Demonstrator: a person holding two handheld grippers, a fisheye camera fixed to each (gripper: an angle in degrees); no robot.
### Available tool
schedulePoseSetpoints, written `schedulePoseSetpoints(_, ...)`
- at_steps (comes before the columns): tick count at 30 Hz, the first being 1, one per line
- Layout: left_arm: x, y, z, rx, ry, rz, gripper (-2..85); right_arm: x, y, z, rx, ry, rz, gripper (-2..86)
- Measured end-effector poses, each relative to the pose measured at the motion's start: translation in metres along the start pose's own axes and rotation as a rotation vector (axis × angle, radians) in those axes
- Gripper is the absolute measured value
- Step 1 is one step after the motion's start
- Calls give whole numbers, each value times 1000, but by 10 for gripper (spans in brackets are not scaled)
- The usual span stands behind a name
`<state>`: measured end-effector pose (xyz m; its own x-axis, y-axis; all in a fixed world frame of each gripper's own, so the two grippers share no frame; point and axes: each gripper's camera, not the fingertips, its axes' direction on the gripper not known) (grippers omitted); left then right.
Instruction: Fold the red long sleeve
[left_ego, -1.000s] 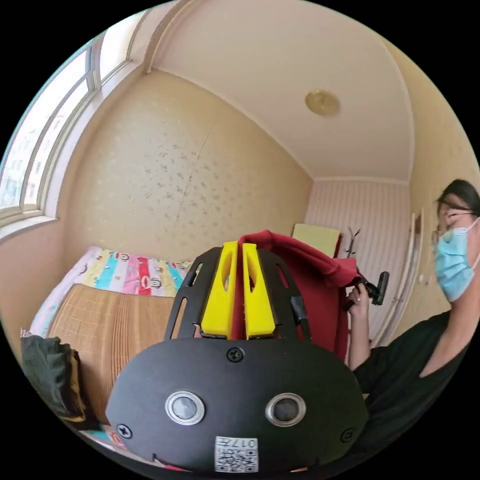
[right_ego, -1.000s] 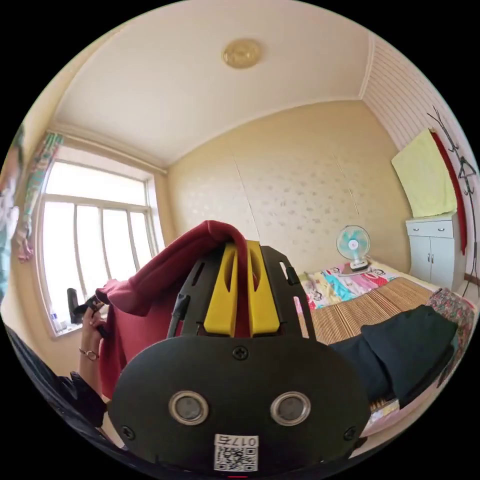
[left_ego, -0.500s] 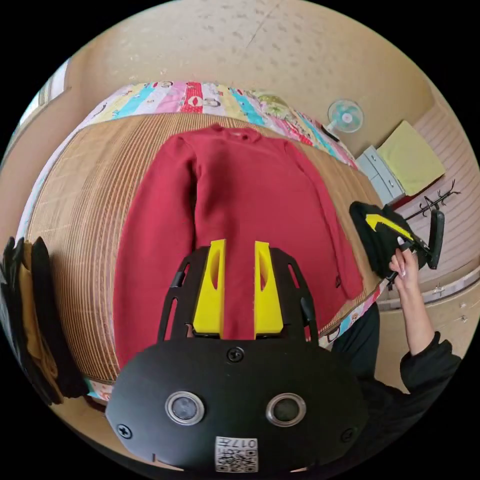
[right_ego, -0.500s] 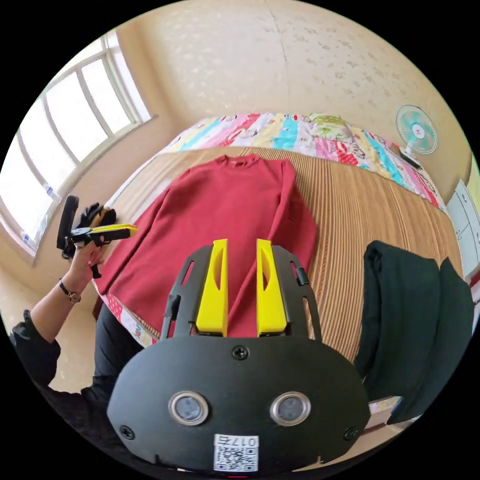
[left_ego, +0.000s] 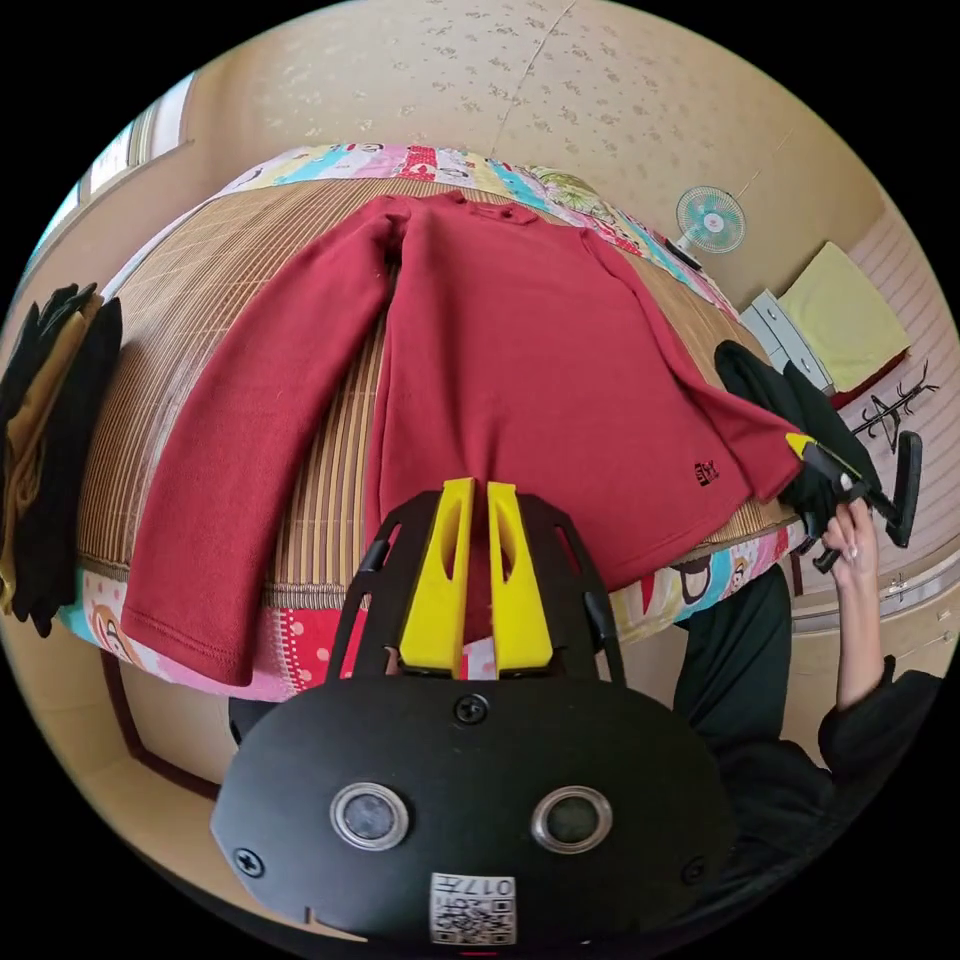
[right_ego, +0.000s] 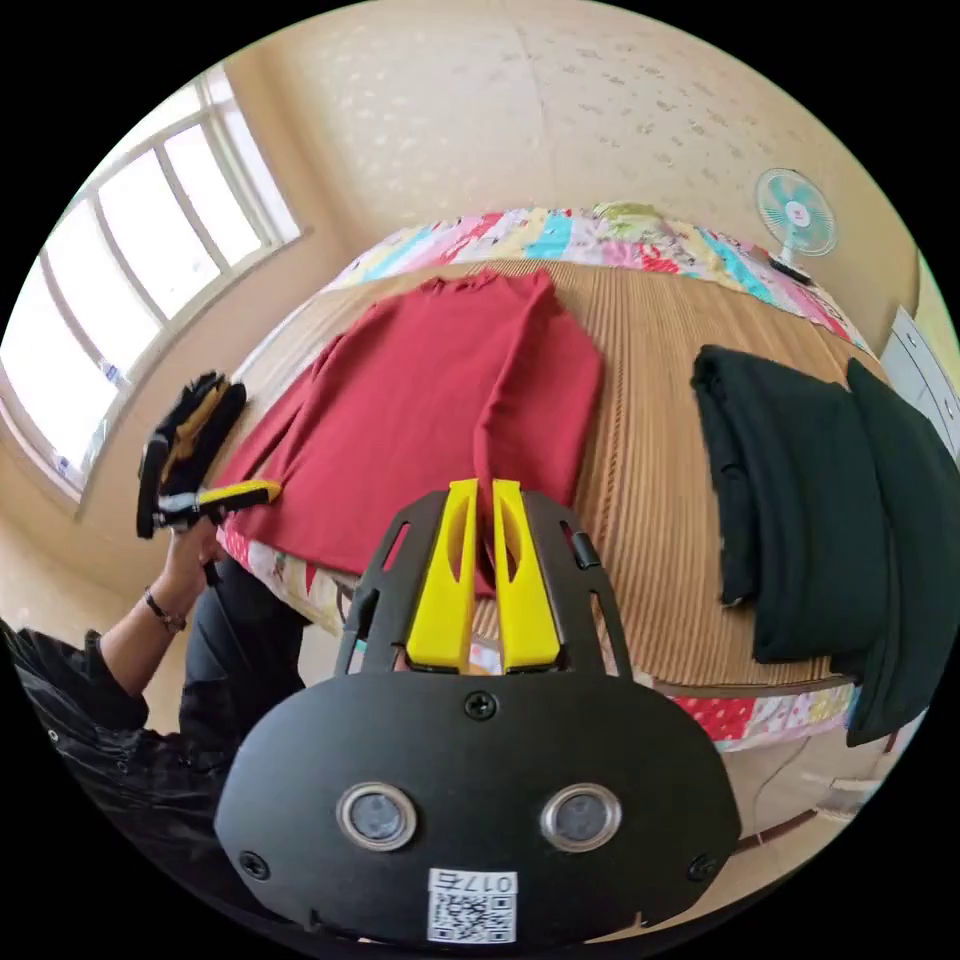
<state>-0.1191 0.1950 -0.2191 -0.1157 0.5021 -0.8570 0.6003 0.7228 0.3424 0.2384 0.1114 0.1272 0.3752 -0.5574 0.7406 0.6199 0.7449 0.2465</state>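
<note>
A: Two tongs, both nearly closed at the hem of the shirt. In the left gripper view, the left tongs have their yellow jaws close together with red hem cloth in the narrow gap between them.

B: And the right ones?

A: In the right gripper view, the right tongs look the same: jaws almost together, red cloth between them at the hem by the end of one sleeve. Whether either pair truly presses the cloth, I can't tell.

B: Where is the shirt itself?

A: Spread flat on the bed, on a woven mat, collar toward the far wall, hem at the near edge. One sleeve angles out and hangs over the bed's edge.

B: Anything beside it?

A: Dark folded clothes lie on the mat on one side, well apart from the shirt. A dark pile sits at the opposite edge. A fan stands by the wall.
</note>
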Motion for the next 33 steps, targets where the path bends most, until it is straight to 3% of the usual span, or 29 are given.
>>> schedulePoseSetpoints(3,-16,19,-32,34,93,6,44,99,-20,-112,306,156,256,35)
schedulePoseSetpoints(5,-39,41,-65,121,141,-64,57,162,17,-195,631,355,586,45)
schedulePoseSetpoints(7,-58,58,-92,203,146,-120,70,180,37,-215,721,359,688,58)
schedulePoseSetpoints(9,-78,73,-117,287,140,-169,87,177,33,-199,634,280,592,71)
schedulePoseSetpoints(12,-109,77,-132,289,89,-252,106,131,18,-110,318,190,331,94)
schedulePoseSetpoints(16,-131,44,-88,-40,46,-216,83,65,32,47,-83,53,116,103)
schedulePoseSetpoints(19,-128,39,-107,-93,-38,-81,44,42,56,115,-295,109,91,52)
schedulePoseSetpoints(25,-177,82,-170,-206,73,-67,34,5,123,84,-338,147,-59,28)
schedulePoseSetpoints(33,-280,196,-249,-237,357,-319,60,-14,254,31,-478,51,-60,22)
